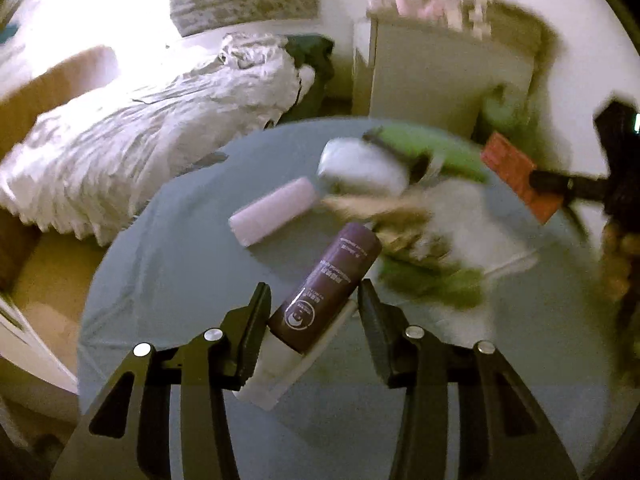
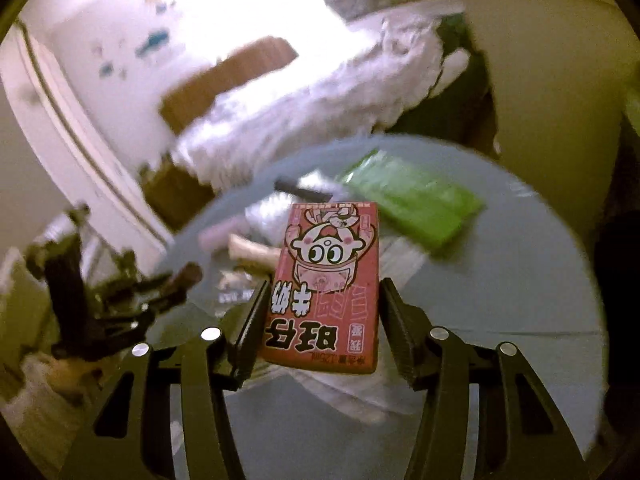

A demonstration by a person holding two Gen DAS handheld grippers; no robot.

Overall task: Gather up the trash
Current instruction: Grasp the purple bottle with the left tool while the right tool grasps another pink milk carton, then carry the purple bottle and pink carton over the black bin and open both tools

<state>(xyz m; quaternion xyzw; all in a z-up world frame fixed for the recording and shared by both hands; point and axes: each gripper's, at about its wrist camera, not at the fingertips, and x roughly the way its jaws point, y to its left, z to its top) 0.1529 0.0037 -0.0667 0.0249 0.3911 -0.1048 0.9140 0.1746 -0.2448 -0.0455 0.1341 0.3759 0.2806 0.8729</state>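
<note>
My left gripper [image 1: 314, 300] is shut on a dark purple bottle [image 1: 326, 286] with a white cap end, held above the round grey table [image 1: 160, 280]. My right gripper [image 2: 324, 304] is shut on a red milk carton [image 2: 326, 284] with a cartoon face, held above the same table [image 2: 520, 300]. That carton also shows at the right of the left wrist view [image 1: 516, 176], and the left gripper with the bottle shows at the left of the right wrist view [image 2: 176, 284]. A pink tube [image 1: 274, 210], a white packet [image 1: 360, 168], a green packet [image 1: 432, 152] and crumpled wrappers [image 1: 404, 224] lie on the table.
A bed with white bedding [image 1: 140, 136] stands behind the table at left. A pale cabinet [image 1: 440, 76] stands behind it at right. The green packet [image 2: 412, 196] lies at the table's far side in the right wrist view. A brown headboard [image 2: 228, 76] is beyond.
</note>
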